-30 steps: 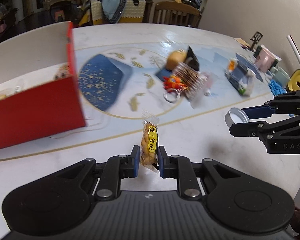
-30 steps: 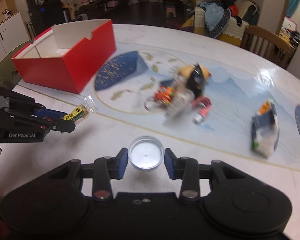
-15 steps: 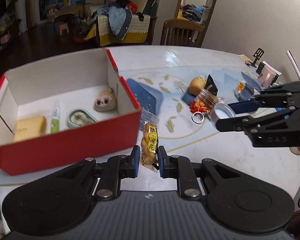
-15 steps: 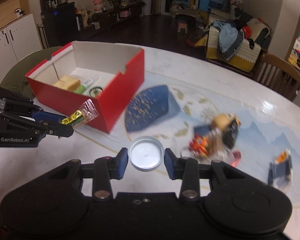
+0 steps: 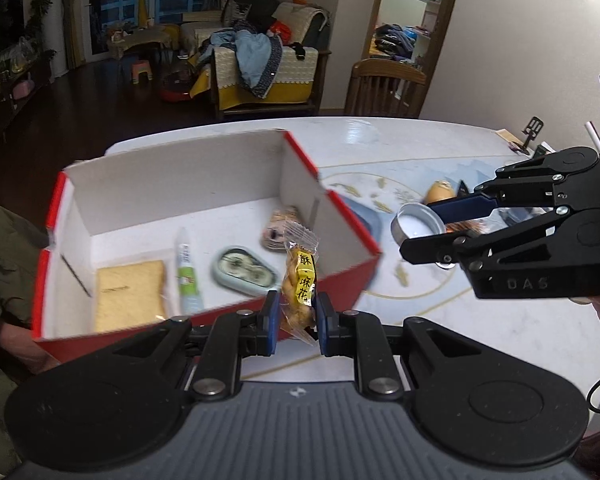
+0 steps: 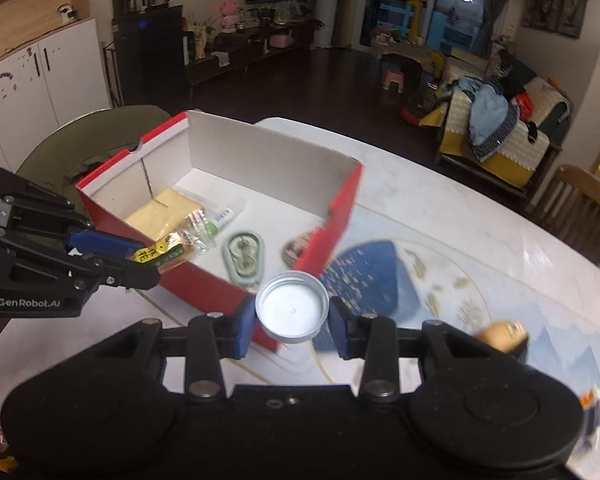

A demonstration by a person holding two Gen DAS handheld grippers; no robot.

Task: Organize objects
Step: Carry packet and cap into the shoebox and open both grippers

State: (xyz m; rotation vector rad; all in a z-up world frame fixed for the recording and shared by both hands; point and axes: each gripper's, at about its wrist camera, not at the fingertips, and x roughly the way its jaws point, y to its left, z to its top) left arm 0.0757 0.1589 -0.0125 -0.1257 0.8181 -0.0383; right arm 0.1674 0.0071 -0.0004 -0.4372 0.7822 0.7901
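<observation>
Two grippers, both loaded, both near the box. Notes run largest to smallest.

White table (image 5: 500,332): printed blue pattern. Loose items remain on its far right: an orange-brown object (image 5: 439,191) and some blurred clutter behind the right tool. Those are not yet sorted.

Red box (image 5: 332,276): open top, white inside, on the left part of the table. Four things lie on its floor: a yellow pad (image 5: 129,294) at the left, a green-and-white tube (image 5: 187,270) beside it, a pale green oval tin (image 5: 244,271) in the middle, and a small round patterned item (image 5: 278,227) at the far right corner. Judged from that, the sorting is well under way.

Left gripper (image 5: 297,316): closed on a snack packet (image 5: 299,280), yellow label, clear wrapper, standing up between the blue pads. In the right wrist view the packet sits over the box's near-left wall, at about its rim.

Right gripper (image 6: 293,322): clamped on a metal lid (image 6: 293,310), hollow side toward the camera, pads on its rim. The lid hangs by the box's near right corner, just outside or above the wall; cannot tell which.

Left to do, by my reading: carry both over the opening, release them inside, then fetch the clutter at the far right.
</observation>
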